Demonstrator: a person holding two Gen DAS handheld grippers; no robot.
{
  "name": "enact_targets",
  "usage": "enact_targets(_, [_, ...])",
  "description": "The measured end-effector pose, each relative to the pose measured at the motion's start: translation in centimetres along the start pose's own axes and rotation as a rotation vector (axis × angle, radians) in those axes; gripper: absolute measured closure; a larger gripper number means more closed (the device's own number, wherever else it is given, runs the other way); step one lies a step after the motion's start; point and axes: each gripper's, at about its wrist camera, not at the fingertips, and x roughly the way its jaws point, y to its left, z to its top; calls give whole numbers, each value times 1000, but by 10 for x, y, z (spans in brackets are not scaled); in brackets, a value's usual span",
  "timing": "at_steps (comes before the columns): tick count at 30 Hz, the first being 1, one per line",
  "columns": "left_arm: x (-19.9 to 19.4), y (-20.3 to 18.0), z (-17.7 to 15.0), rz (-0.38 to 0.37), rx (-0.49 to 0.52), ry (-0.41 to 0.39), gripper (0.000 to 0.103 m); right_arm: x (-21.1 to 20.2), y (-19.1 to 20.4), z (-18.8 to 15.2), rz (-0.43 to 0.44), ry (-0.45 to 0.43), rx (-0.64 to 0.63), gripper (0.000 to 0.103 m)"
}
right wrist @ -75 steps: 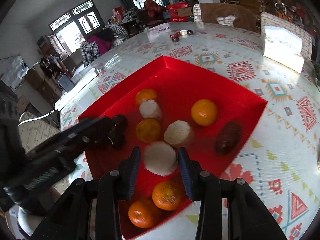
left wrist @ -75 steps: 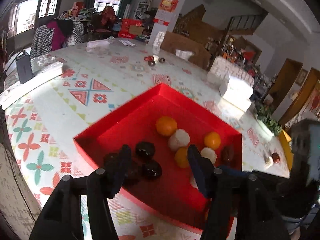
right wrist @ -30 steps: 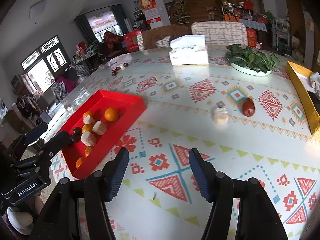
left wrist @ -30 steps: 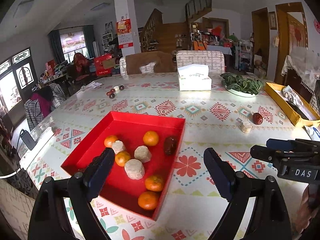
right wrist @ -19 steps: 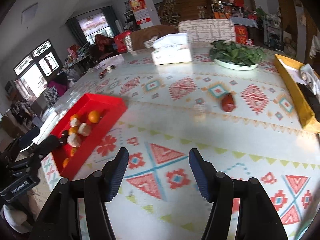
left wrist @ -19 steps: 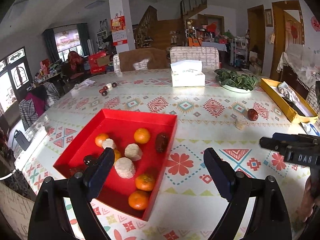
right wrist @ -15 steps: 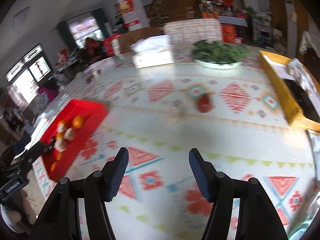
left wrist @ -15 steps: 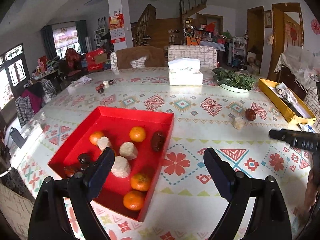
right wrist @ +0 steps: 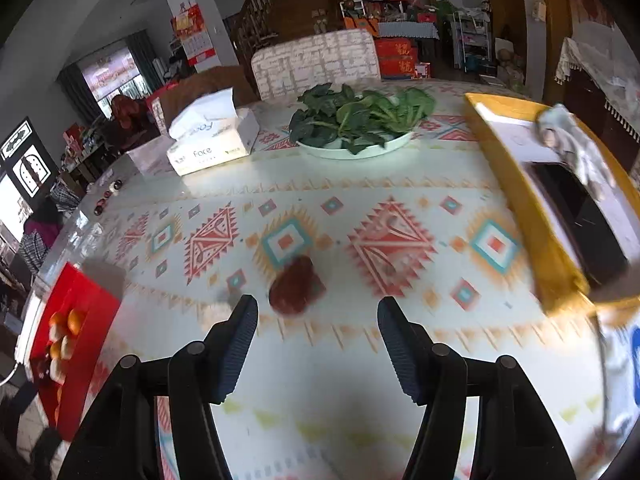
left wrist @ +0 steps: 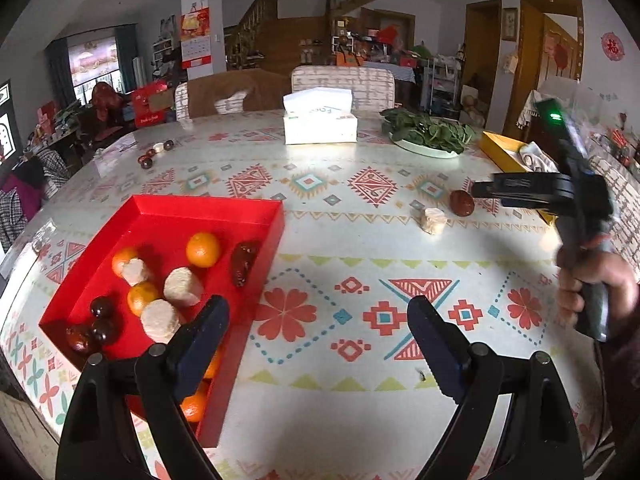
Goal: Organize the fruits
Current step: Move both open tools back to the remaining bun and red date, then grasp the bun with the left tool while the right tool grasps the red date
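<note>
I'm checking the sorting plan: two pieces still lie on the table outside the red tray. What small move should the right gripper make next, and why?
Probably ease the right gripper forward and down over the dark red fruit. Its jaws stand open and empty, and the fruit lies just ahead of them, slightly left of centre, on the table, apart from the red tray. The pale piece beside it can follow.

The table (left wrist: 328, 168) wears a white cloth with red and blue shapes. A white tissue box (left wrist: 320, 122) sits near the far edge. Just beside it is a white plate of green leaves (right wrist: 356, 120). A yellow tray (right wrist: 516, 184) lies along the right side with a cloth and something dark in it. Two chairs (left wrist: 340, 82) stand behind the table. A calendar (left wrist: 195, 42) hangs on the pillar, and wooden stairs (left wrist: 272, 12) go up behind it.
</note>
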Motion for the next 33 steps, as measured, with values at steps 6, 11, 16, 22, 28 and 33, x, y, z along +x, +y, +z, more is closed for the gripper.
enact_targets(6, [19,-4,7,-41,-4,44,13,36,9,3,23,46,-8,44])
enact_targets(11, [41,-16,15,-87,-11,84,13,42,12,1,28,35,-29,61])
enact_targets(16, [66,-42,36,-145,5,114,13,41,5,1,42,33,-9,70])
enact_targets(22, [113,-80,60,-206,52,144,15,29,-18,4,73,9,76,70])
enact_targets(28, [146,-105,71,-192,102,162,29,22,-26,7,86,-6,104,70])
enact_targets(33, [159,-114,70,-193,130,193,74,20,-22,8,94,-11,90,70])
